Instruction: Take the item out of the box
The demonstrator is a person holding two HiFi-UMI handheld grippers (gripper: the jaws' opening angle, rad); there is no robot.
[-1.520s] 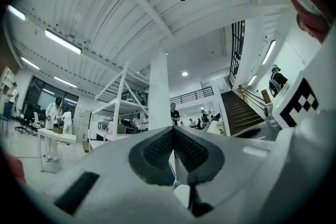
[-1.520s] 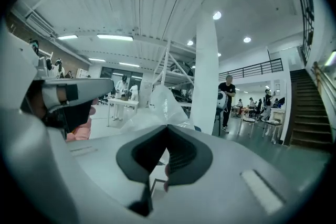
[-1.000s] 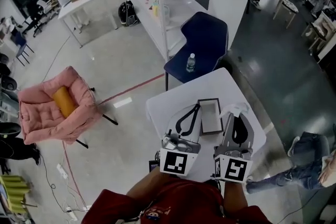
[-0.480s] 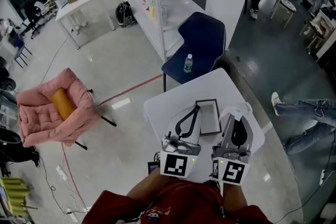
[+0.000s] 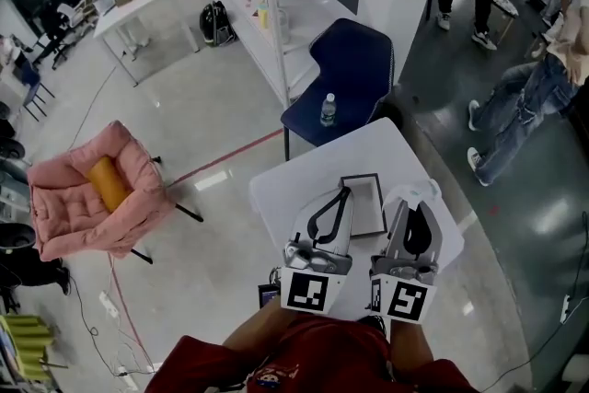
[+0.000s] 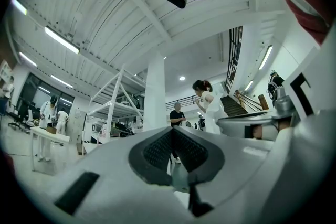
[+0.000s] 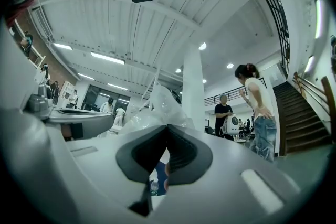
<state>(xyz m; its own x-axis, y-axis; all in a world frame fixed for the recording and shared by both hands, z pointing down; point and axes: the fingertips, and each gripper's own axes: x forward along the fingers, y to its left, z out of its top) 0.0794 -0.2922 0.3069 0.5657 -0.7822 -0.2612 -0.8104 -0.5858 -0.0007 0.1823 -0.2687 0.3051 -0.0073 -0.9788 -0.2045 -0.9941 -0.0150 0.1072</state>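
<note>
Grey left claw (image 5: 343, 192) and right claw (image 5: 415, 203) point forward side by side, both pinched together, flanking the box (image 5: 366, 207).

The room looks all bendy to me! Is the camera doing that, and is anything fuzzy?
Head view: the wide lens bows the shelf posts; glare shines on the dark floor. Left gripper view: black rounded corners; the close left hand-held gripper looks soft, the far people sharper.
</note>
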